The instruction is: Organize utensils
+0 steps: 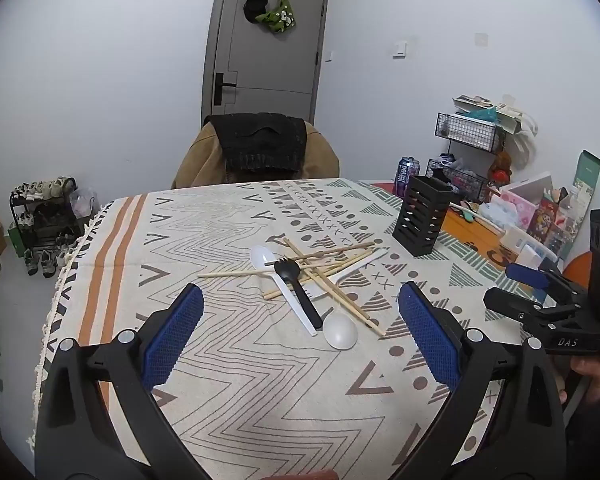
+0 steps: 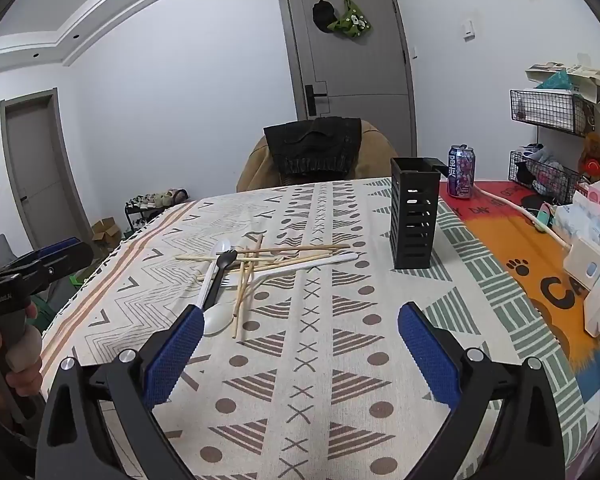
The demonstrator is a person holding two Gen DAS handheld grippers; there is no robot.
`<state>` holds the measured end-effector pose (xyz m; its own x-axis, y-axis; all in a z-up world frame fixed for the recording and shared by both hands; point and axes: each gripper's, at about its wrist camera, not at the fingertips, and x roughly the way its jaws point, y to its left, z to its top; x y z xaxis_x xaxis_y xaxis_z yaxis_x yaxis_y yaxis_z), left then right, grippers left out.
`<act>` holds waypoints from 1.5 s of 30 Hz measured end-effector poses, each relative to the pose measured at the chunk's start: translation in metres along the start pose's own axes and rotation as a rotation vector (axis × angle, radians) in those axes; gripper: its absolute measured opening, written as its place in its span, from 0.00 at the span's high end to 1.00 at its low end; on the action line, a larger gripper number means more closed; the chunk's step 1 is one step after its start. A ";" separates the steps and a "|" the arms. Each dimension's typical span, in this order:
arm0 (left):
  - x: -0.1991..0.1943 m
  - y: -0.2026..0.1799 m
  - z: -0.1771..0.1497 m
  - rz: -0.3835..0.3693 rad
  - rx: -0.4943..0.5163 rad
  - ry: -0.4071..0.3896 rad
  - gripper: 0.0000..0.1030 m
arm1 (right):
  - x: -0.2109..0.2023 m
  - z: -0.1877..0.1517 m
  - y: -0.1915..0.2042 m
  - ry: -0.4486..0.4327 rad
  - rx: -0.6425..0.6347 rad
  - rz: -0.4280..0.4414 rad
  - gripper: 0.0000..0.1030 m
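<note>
Pile: chopsticks (image 1: 332,276), white spoons (image 1: 339,330) and black spork (image 1: 298,290) crossed at centre frame of the left wrist view, on the table (image 1: 220,380).
Holder: black slotted caddy (image 1: 422,216), upper right of frame, empty as far as I can see.
Left gripper (image 1: 300,332): wide, nothing held, pile straight ahead; I judge it nearer.
Right gripper (image 2: 300,350): wide, nothing held, pile ahead-left.
Axis: spork handle runs toward the left gripper.

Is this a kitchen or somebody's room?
Probably a room in a home, not clearly a kitchen: a cloth-covered table, a shoe rack by the wall, and a jacket-draped chair near the door.
</note>
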<state>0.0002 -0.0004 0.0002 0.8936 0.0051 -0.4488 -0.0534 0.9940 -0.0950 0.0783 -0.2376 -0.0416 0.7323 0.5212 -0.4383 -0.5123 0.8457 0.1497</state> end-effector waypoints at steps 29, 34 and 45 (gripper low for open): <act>-0.002 0.000 -0.003 -0.005 -0.006 -0.010 0.06 | 0.001 -0.003 0.003 0.002 -0.022 0.002 0.07; 0.000 0.001 -0.002 -0.010 -0.009 -0.006 0.06 | 0.003 -0.003 0.001 0.012 -0.010 0.001 0.07; 0.003 0.000 -0.004 -0.051 -0.011 -0.010 0.06 | 0.001 -0.004 -0.001 0.007 -0.007 -0.015 0.07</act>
<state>0.0013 -0.0005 -0.0048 0.8997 -0.0441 -0.4342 -0.0127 0.9918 -0.1270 0.0779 -0.2381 -0.0455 0.7367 0.5077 -0.4467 -0.5046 0.8525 0.1366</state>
